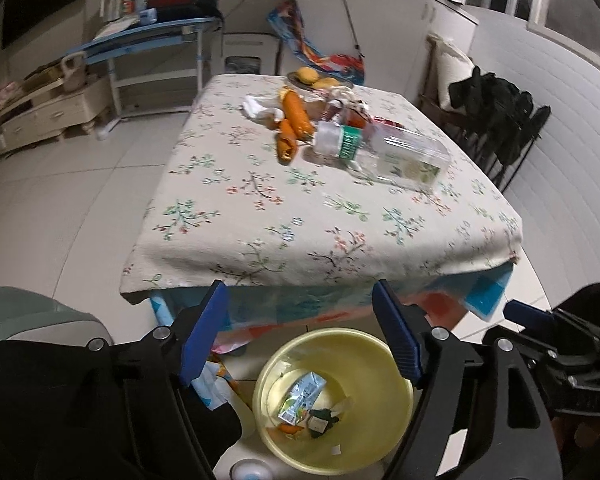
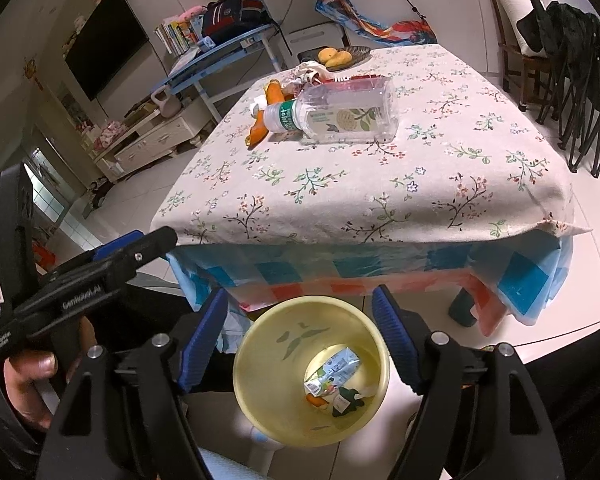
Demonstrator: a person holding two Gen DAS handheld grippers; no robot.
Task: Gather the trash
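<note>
The yellow bin (image 1: pixel 396 432) stands on the floor just in front of the table (image 1: pixel 260 248), below its near edge, and serves as the landmark here. Both grippers hang above it. The left gripper (image 1: pixel 300 332) is released: its blue pads stand wide apart on either side of the bin's mouth with nothing between them. The right gripper (image 2: pixel 300 332) is likewise released, pads spread and empty, directly over the bin. In the right wrist view the left gripper shows to the left of the bin, held in a person's hand (image 2: pixel 32 384).

Inside the bin lie a crumpled drink carton (image 2: pixel 332 372), a small dark wrapper (image 2: pixel 346 400) beside it, and an orange scrap (image 2: pixel 314 400) that may be a piece of peel, though it is too small to be sure.

Beyond the bin, on the table's floral cloth, a clear plastic bottle (image 2: pixel 340 114) lies on its side with its green-labelled neck pointing left. Just behind and left of the bottle are orange peels (image 1: pixel 294 120), a crumpled white tissue (image 1: pixel 256 106) and some small wrappers (image 1: pixel 352 110). Farther from the bin still, at the table's far edge, a dish of yellow fruit (image 2: pixel 340 56) rests on the cloth. A checked blue and pink cloth (image 2: pixel 380 276) hangs under the floral one, right behind the bin.
</note>
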